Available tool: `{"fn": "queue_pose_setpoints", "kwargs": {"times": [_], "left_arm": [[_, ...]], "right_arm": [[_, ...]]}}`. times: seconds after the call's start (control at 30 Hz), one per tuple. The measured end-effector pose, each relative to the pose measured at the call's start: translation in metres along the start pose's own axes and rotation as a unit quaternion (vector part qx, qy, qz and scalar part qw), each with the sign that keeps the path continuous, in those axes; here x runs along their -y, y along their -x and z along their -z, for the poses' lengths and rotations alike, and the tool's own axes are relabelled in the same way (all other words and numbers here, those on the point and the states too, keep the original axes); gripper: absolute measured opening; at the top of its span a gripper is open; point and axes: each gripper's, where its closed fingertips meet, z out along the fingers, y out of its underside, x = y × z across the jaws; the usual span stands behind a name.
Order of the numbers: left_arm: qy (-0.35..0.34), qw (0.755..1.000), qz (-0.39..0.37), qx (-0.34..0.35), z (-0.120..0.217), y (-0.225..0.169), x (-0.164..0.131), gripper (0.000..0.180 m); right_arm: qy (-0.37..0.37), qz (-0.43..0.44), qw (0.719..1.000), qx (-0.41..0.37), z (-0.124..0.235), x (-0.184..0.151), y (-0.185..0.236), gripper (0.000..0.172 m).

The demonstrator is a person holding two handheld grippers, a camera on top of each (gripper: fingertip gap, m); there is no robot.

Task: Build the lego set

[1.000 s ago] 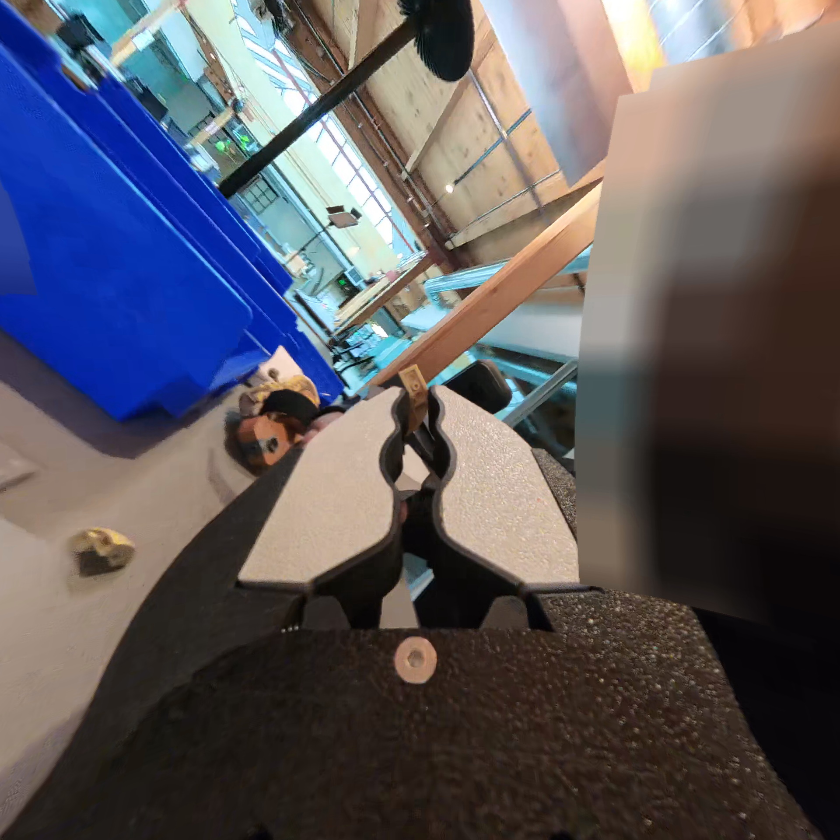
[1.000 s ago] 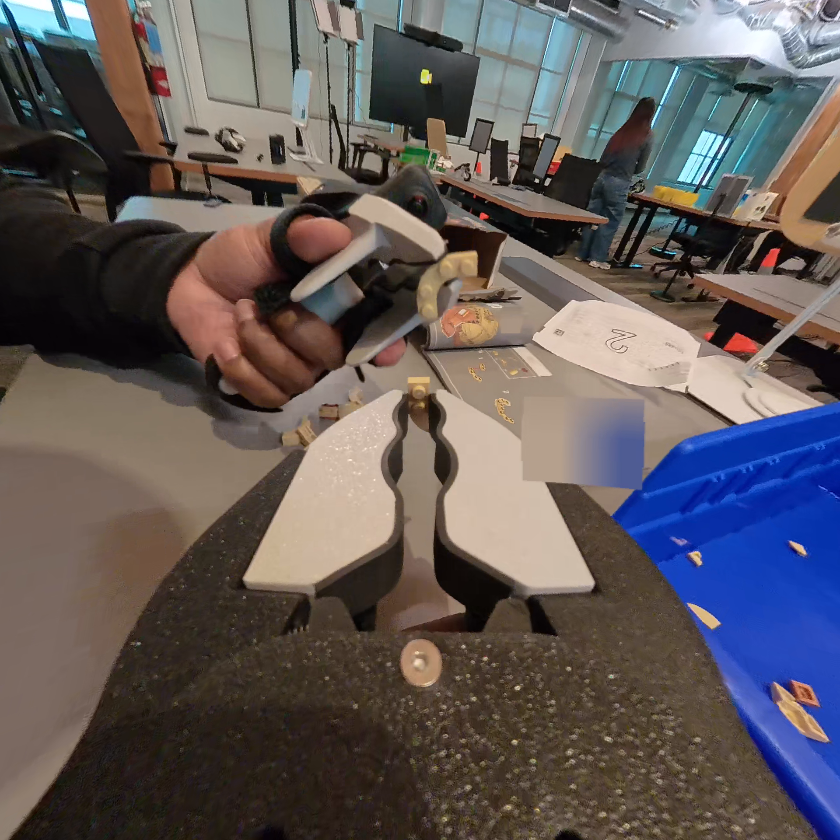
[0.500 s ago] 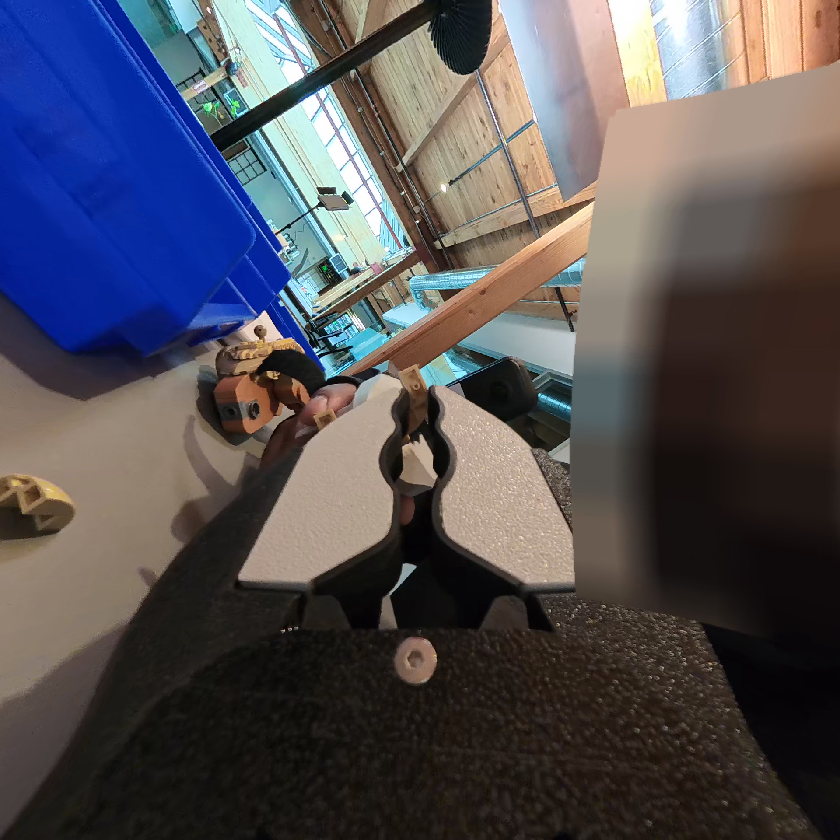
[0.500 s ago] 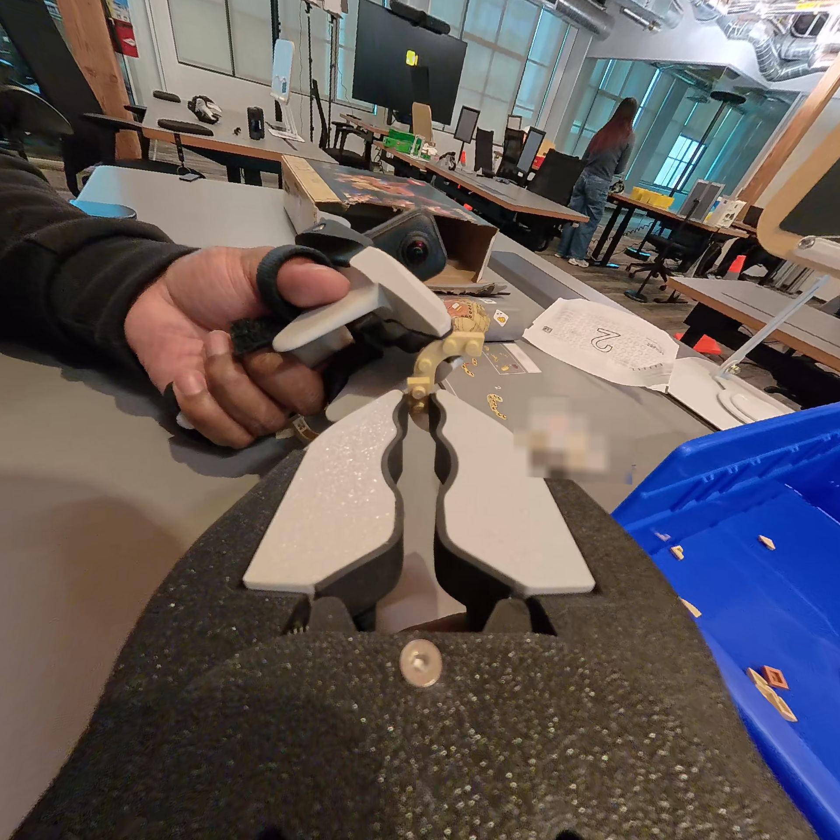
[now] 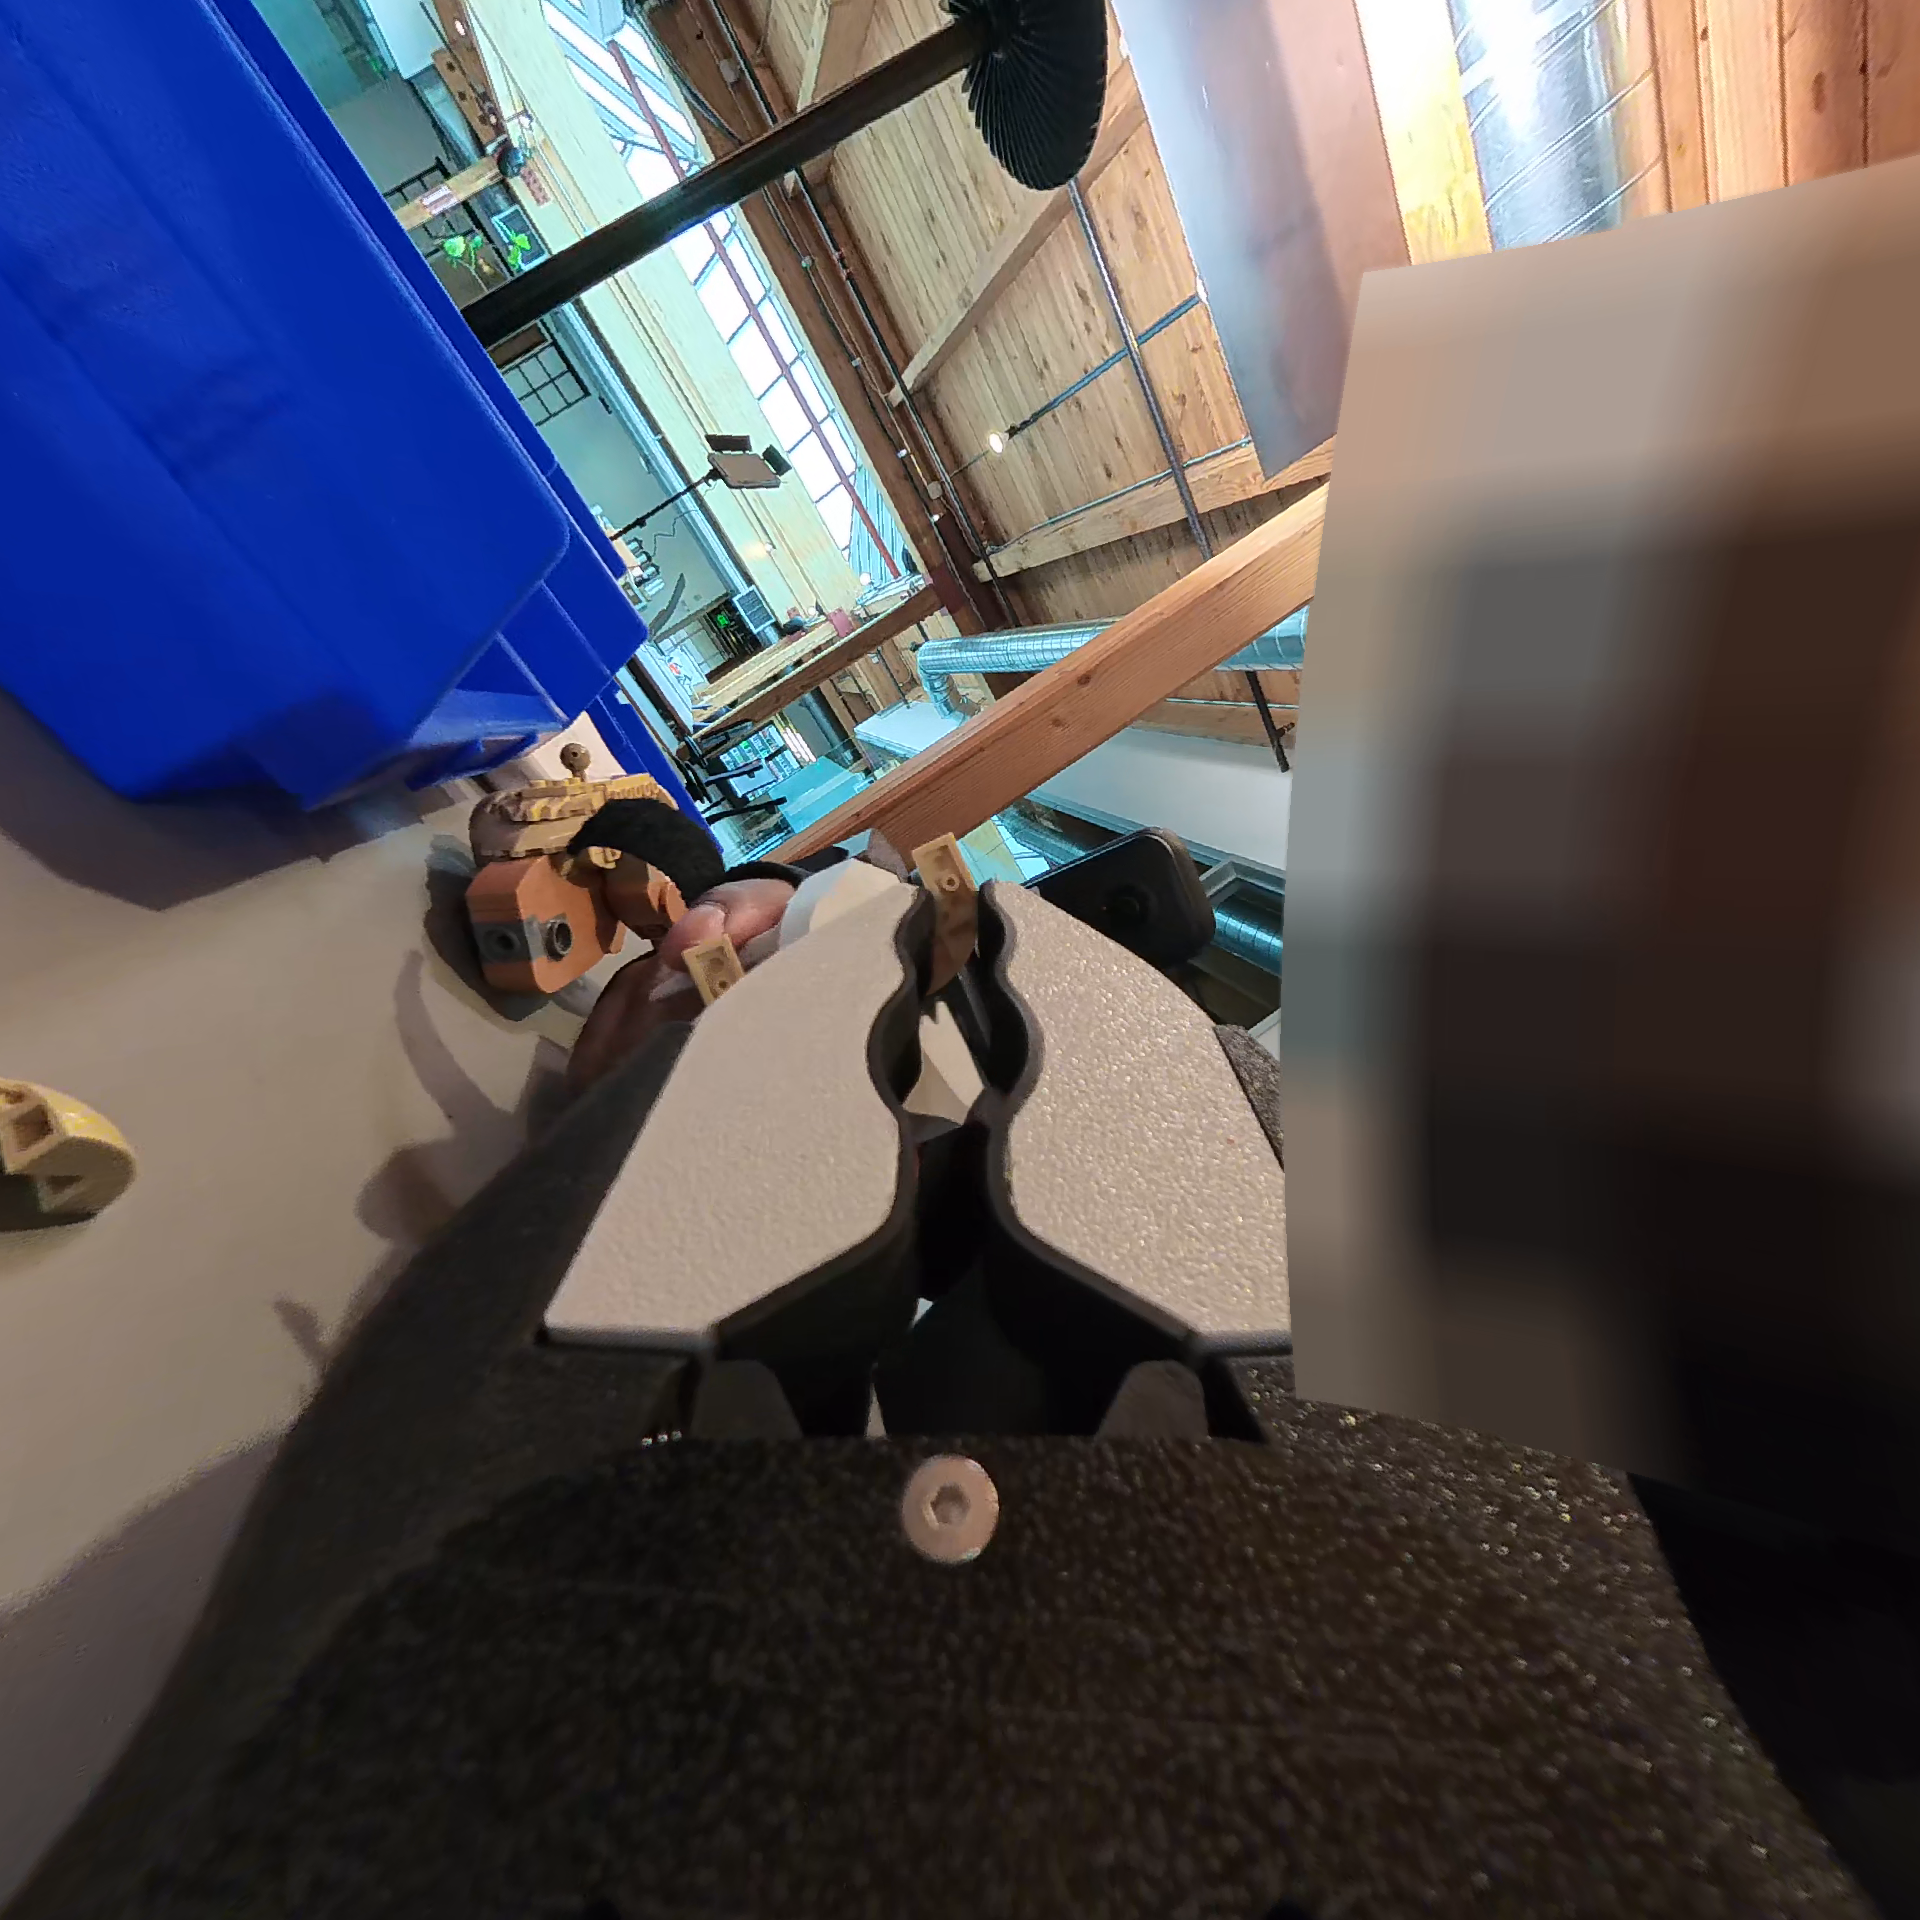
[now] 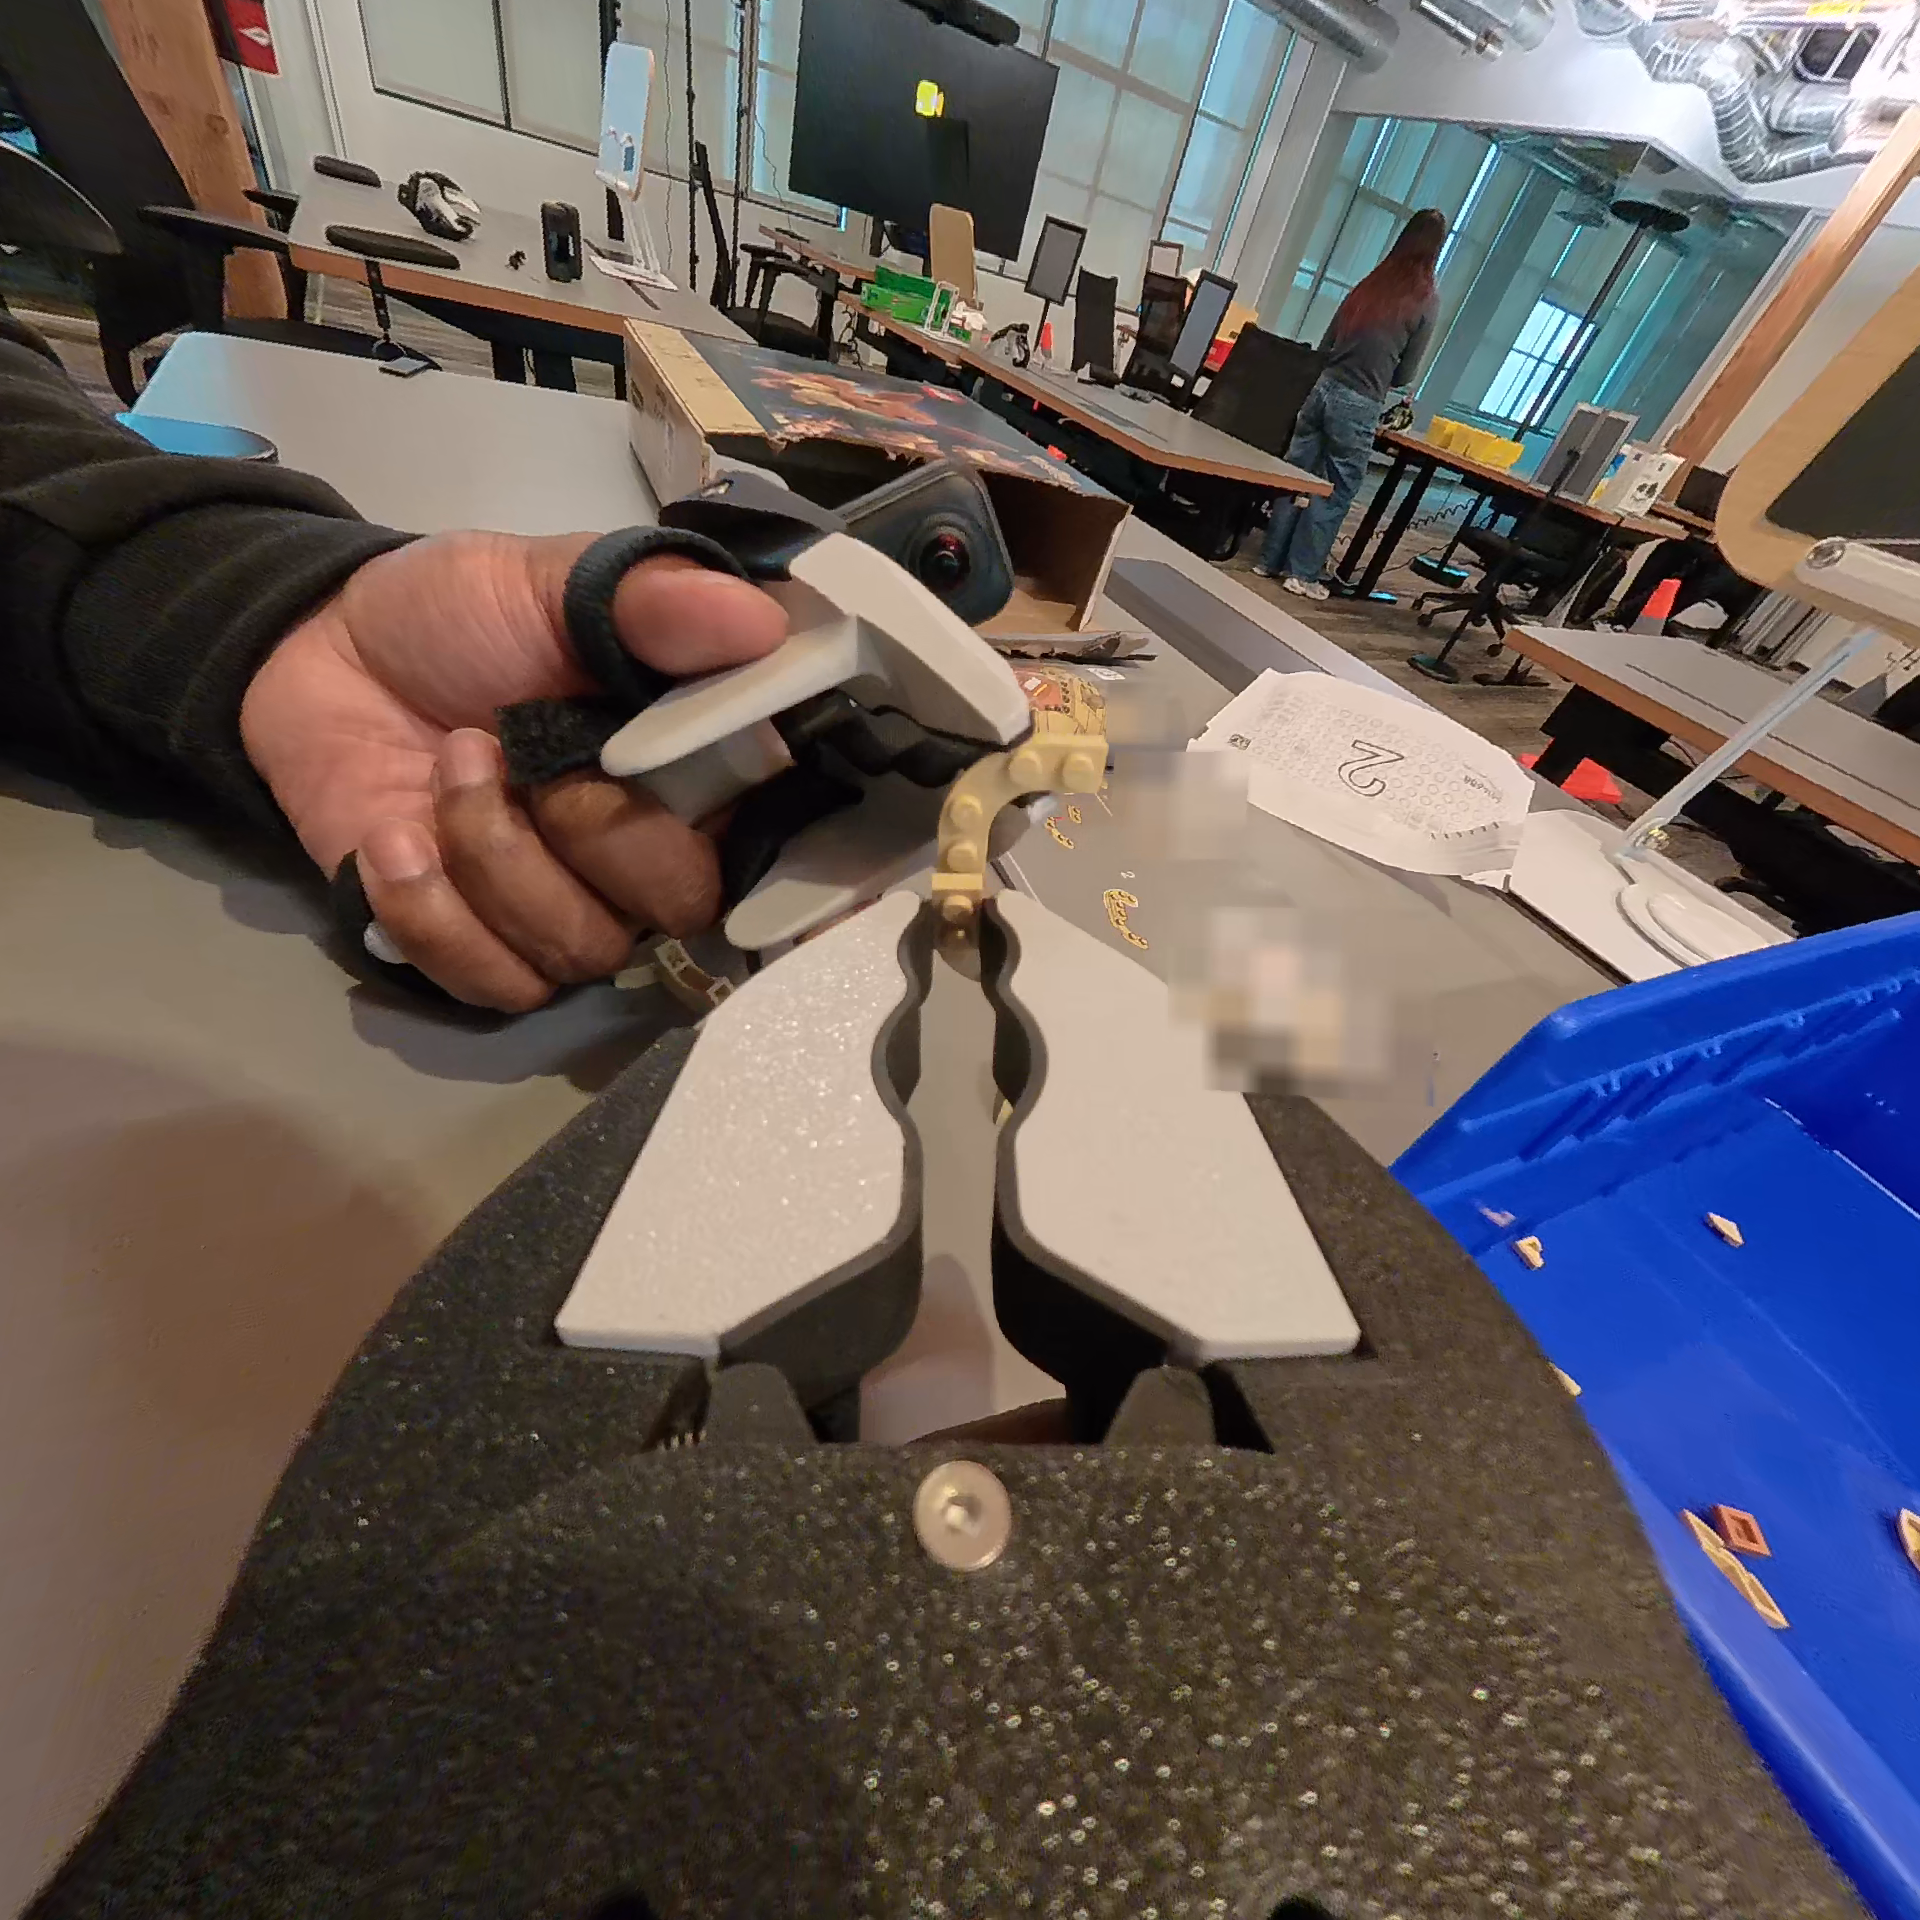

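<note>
My left gripper [image 5: 948, 920] is shut on a tan curved plate [image 5: 943, 871]. In the right wrist view a person's hand [image 6: 468, 748] holds this gripper [image 6: 1013, 743], which pinches the curved plate [image 6: 992, 795] by its upper end. My right gripper [image 6: 958, 927] is shut on a small tan plate [image 6: 956, 902]. The small plate touches the lower end of the curved plate just above my right fingertips. Both are held above the grey table [image 6: 208, 1091].
A blue bin [image 6: 1714, 1247] with several small loose pieces stands at the right; it also shows in the left wrist view [image 5: 260, 468]. A brown and tan brick model [image 5: 540, 894] and a loose tan curved piece [image 5: 52, 1153] lie on the table. A cardboard box [image 6: 852, 416] and paper sheets [image 6: 1382, 769] lie farther back. The tips of both grippers are at nearly the same place. The right tips stand about 9 cm off the loose tan curved piece [image 5: 52, 1153].
The left gripper has brought the curved plate down and closer. Its lower end, apart from the small plate a second ago, now touches it. Both grasps stay shut.
</note>
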Motion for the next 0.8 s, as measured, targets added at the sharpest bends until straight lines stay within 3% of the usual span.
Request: {"fn": "queue_pose_setpoints", "kwargs": {"times": [0.8], "left_arm": [[0.004, 1.000, 0.011, 0.004, -0.0016, 0.0027, -0.0065, 0.007]], "right_arm": [[0.009, 0.019, 1.000, -0.012, -0.0005, -0.0011, 0.0015, 0.008]]}}
